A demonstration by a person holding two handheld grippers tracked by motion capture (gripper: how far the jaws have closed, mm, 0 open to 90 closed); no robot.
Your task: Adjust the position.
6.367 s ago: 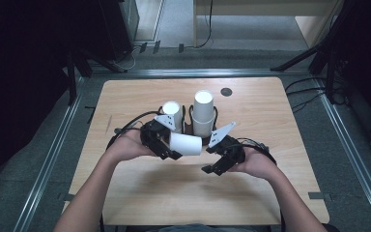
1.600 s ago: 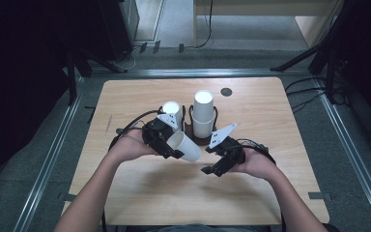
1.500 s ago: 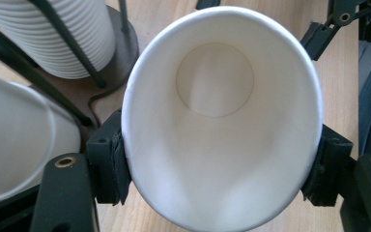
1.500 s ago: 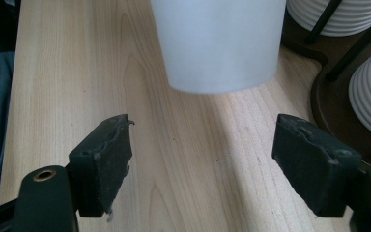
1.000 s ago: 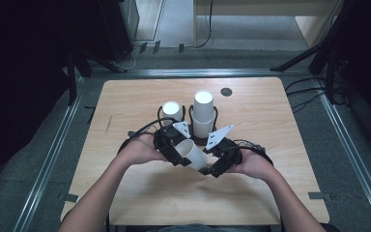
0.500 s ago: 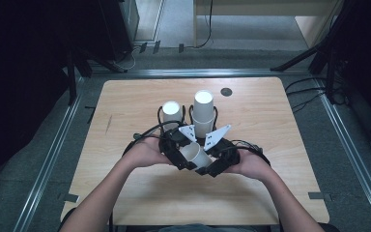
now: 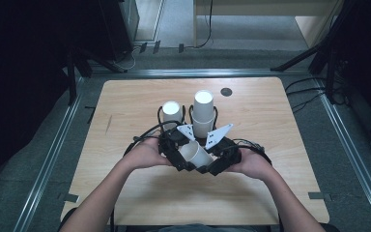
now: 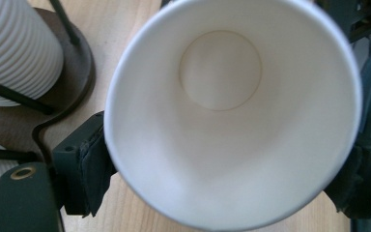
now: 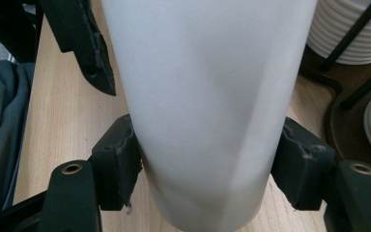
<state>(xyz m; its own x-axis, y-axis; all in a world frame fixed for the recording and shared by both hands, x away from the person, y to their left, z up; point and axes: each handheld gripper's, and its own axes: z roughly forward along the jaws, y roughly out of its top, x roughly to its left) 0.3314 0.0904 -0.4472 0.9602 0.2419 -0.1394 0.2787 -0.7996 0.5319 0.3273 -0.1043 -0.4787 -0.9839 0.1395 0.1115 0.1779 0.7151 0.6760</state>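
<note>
Right hand-held gripper (image 9: 205,169) clamped on paper cup (image 7: 196,155), left hand-held gripper (image 8: 222,179) loosening.

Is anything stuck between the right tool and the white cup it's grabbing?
No. In the right gripper view the right tool has its pads straight on the narrow end of the white cup. Nothing lies between pads and paper.

left gripper (image 7: 186,162): jaws just opening | right gripper (image 7: 211,164): jaws clamped

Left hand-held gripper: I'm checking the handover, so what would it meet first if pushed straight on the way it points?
Probably the right hand-held gripper, clamped on the base of the paper cup whose rim sits between the left hand-held gripper's jaws; depth is unclear.
</note>
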